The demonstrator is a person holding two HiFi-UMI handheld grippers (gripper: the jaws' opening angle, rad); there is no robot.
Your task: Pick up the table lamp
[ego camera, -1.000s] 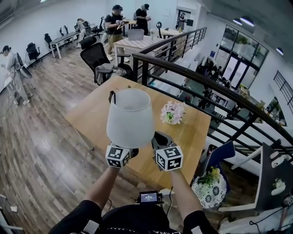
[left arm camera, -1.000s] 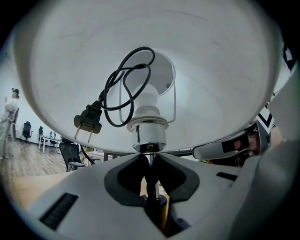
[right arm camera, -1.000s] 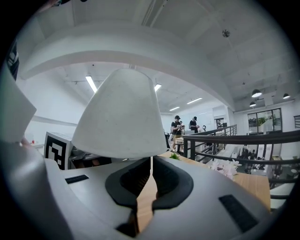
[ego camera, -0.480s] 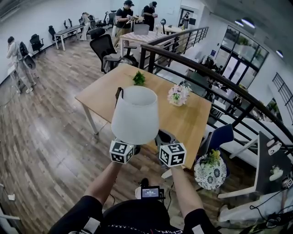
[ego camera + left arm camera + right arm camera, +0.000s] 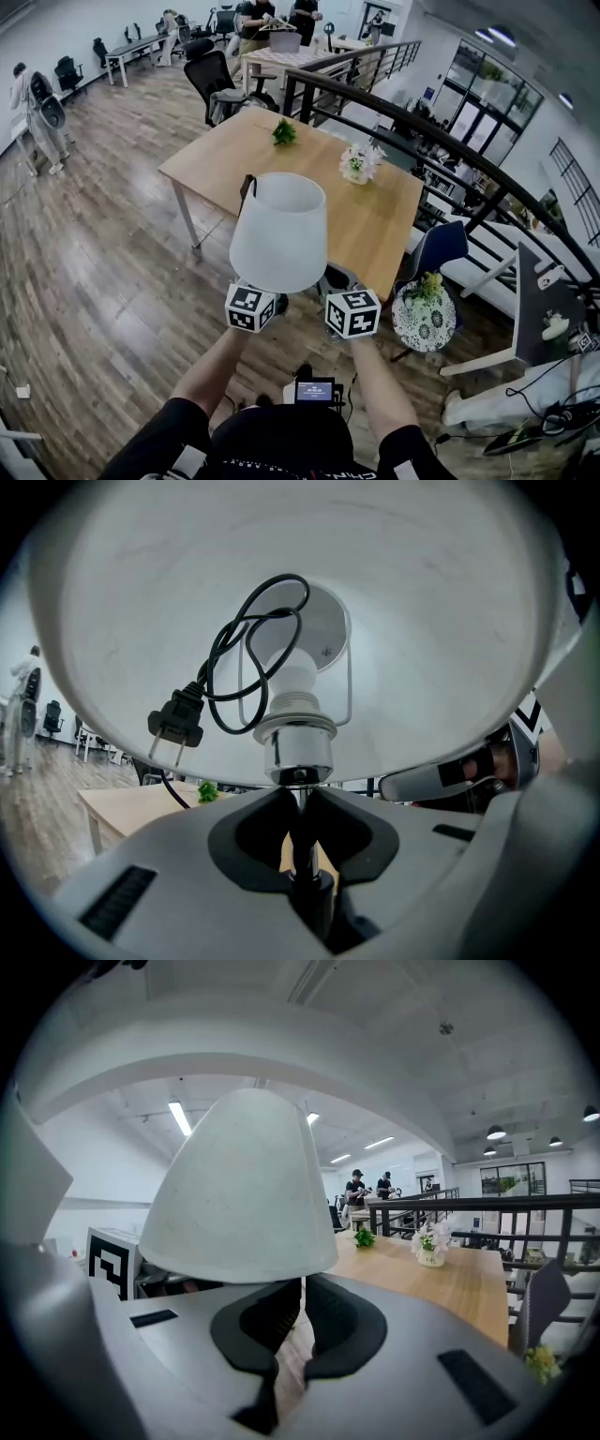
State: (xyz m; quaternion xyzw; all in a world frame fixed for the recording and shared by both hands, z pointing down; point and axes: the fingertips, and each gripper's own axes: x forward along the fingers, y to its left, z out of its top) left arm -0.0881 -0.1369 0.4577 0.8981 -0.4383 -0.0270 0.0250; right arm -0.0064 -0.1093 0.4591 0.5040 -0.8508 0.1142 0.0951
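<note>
The table lamp (image 5: pixel 278 234) hangs mid-frame, its stem clenched in the left hand-held gripper (image 5: pixel 298 810). The right hand-held gripper (image 5: pixel 301 1302) is closed and empty. The surface (image 5: pixel 220 159) has receded toward the upper frame, so the pickup looks done.

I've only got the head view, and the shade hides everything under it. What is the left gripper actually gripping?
Observer: The left gripper is clamped on the lamp's thin stem, just below the chrome socket.
Operator: And the right one?
Observer: The right gripper holds nothing; its jaws are almost together, with only floor showing between them.
Operator: Where's the plug?
Observer: The plug dangles inside the shade, beside the socket.
</note>
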